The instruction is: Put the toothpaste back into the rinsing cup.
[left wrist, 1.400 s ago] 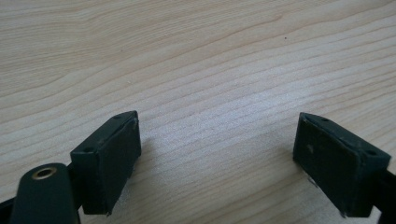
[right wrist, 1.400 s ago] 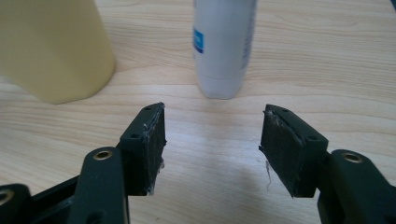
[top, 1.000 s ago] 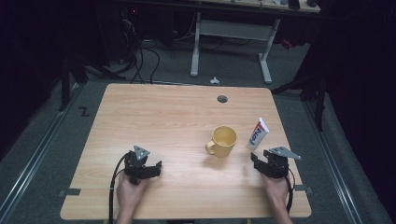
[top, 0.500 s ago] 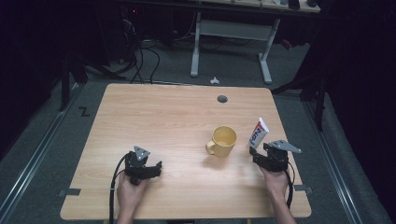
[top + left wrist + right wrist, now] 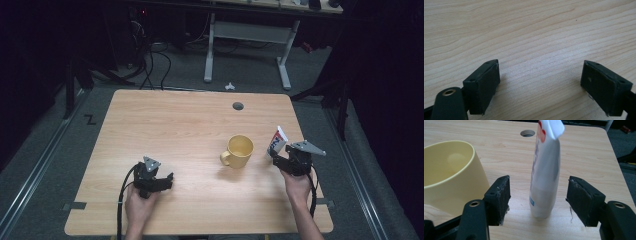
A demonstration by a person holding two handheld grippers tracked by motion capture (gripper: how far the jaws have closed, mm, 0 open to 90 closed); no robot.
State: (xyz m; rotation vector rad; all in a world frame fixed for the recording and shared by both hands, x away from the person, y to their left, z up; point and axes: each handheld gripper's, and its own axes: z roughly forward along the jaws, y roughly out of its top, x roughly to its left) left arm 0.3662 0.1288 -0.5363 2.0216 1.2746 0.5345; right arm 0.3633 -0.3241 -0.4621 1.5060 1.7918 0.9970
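The tube [image 5: 544,172] stands blurred, print unreadable, its top cut off by the upper edge. The yellow mug [image 5: 451,175] runs off the left edge, its handle out of sight here.

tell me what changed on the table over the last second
The right gripper moved up the picture toward the toothpaste tube, and its jaws have just been opening; the tube stands between them in the right gripper view, untouched. The left gripper, the yellow mug and the tube stayed where they were.
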